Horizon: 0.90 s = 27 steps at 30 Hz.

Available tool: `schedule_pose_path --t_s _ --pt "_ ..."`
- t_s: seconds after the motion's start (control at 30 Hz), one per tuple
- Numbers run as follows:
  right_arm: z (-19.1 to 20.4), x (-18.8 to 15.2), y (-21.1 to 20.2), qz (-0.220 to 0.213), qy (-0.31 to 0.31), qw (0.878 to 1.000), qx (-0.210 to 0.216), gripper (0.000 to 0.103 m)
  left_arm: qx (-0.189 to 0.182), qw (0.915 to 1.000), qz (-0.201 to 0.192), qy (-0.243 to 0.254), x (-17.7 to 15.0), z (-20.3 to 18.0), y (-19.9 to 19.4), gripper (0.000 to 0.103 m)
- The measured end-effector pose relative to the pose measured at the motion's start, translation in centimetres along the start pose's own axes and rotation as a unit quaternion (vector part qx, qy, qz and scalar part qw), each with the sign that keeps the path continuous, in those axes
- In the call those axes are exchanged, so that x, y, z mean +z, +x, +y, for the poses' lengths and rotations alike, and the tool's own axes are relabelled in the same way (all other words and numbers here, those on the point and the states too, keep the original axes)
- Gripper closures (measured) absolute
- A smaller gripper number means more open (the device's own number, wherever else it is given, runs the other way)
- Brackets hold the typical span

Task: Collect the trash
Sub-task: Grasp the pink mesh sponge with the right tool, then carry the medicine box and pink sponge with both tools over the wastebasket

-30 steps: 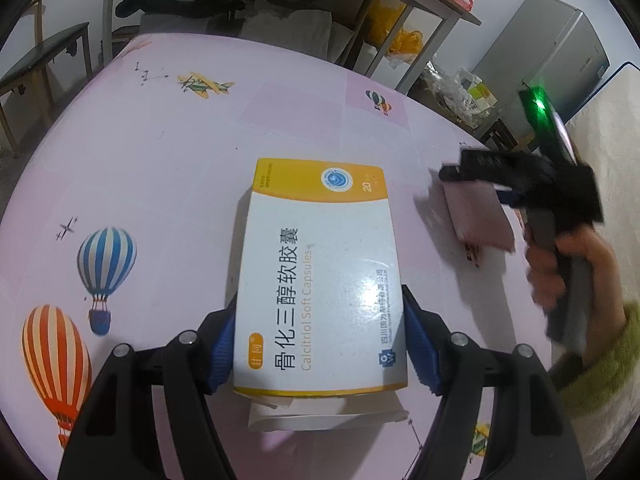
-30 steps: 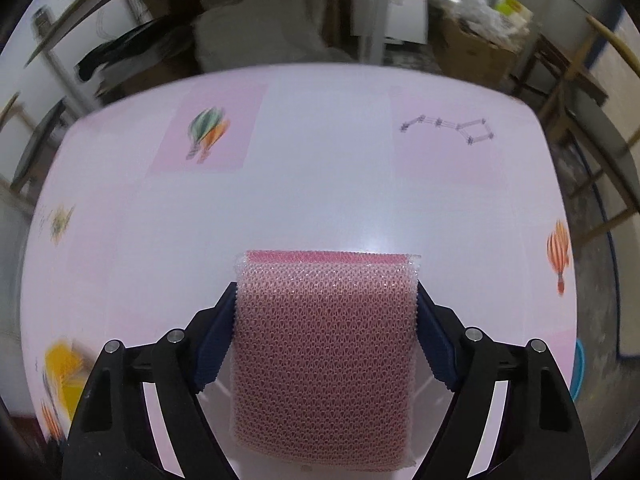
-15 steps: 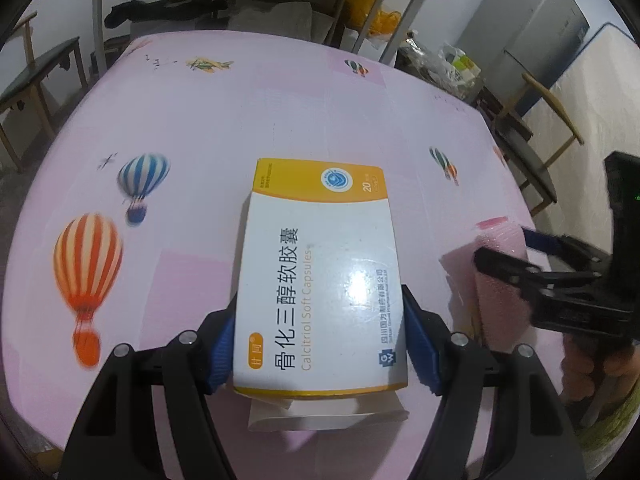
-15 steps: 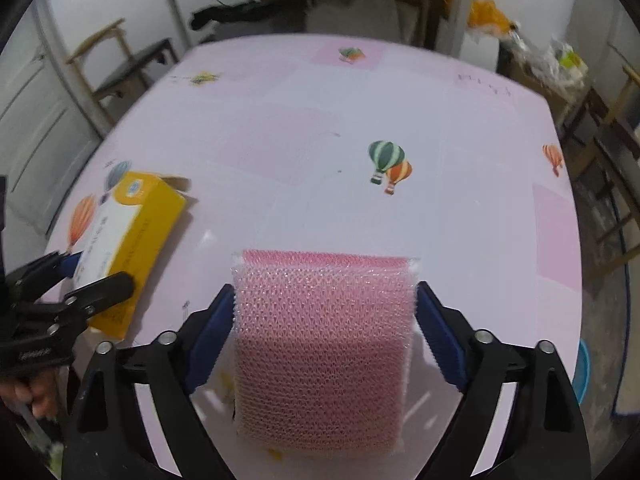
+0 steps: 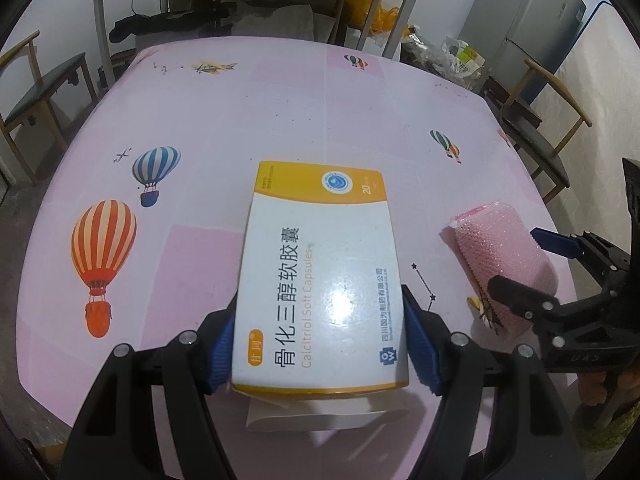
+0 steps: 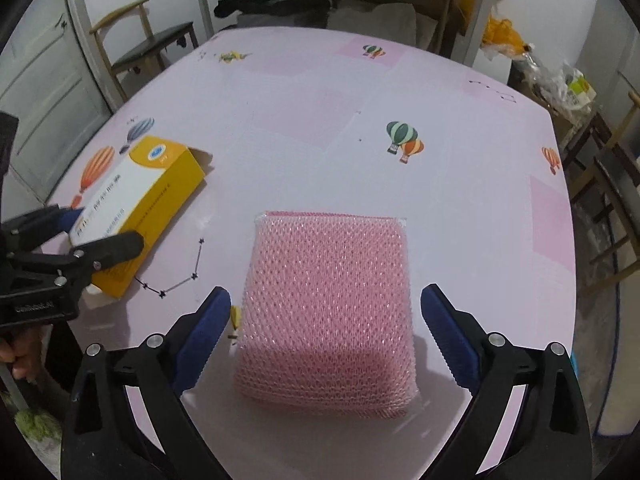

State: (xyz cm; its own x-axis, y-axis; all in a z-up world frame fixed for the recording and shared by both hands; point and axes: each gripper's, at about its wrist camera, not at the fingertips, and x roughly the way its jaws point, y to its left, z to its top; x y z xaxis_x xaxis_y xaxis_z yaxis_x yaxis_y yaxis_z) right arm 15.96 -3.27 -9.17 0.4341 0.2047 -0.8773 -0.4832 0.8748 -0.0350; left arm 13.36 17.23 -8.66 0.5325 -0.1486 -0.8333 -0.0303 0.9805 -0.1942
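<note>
Left wrist view. The left hand-held gripper (image 5: 320,336) pinches the medicine box (image 5: 320,276) by its two long sides, blue pads flat against the cardboard, the same grip as in both earlier frames. The box is white with a yellow band at the far end and reads "Calcitriol Soft Capsules"; a loose white flap hangs out beneath its near end. It is held over the pink desk (image 5: 248,112), which carries printed hot-air balloons. At the right edge the right hand-held gripper (image 5: 532,268) sits by the pink bubble-wrap pouch (image 5: 504,264), one black finger in front of the pouch and the blue pad of the other behind it. Half a second ago the gripper and pouch sat lower and closer to the frame edge; now they are higher and further into the view.

Right wrist view. The right hand-held gripper (image 6: 324,324) is spread: a gap of desk shows between each blue pad and the pouch. At 0.5 s ago and 1.0 s ago the pads were pressed to the pouch sides, so the grip has been released. The pink bubble-wrap pouch (image 6: 328,308) lies flat on the pink desk (image 6: 460,128) between the fingers, touching neither. To the left, the left hand-held gripper (image 6: 100,236) clamps the medicine box (image 6: 148,196), its open flap at the far end; the box sits a little farther into the view than before.
</note>
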Motion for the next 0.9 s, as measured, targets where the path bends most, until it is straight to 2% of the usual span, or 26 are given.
schedule_pose_path --t_s 0.2,0.43,0.9 --pt "0.1 -0.4 0.5 0.004 0.001 1.000 -0.019 0.012 0.005 1.0000 -0.003 0.004 0.0 -0.2 0.0 0.034" --pt "-0.5 -0.7 0.6 0.009 0.014 1.000 -0.014 0.024 0.014 0.9999 -0.004 0.003 -0.1 -0.4 -0.2 0.034" --pt "-0.3 -1.0 -0.1 -0.003 0.022 1.000 -0.011 0.025 0.022 0.9997 -0.006 0.005 -0.1 -0.4 -0.3 0.034"
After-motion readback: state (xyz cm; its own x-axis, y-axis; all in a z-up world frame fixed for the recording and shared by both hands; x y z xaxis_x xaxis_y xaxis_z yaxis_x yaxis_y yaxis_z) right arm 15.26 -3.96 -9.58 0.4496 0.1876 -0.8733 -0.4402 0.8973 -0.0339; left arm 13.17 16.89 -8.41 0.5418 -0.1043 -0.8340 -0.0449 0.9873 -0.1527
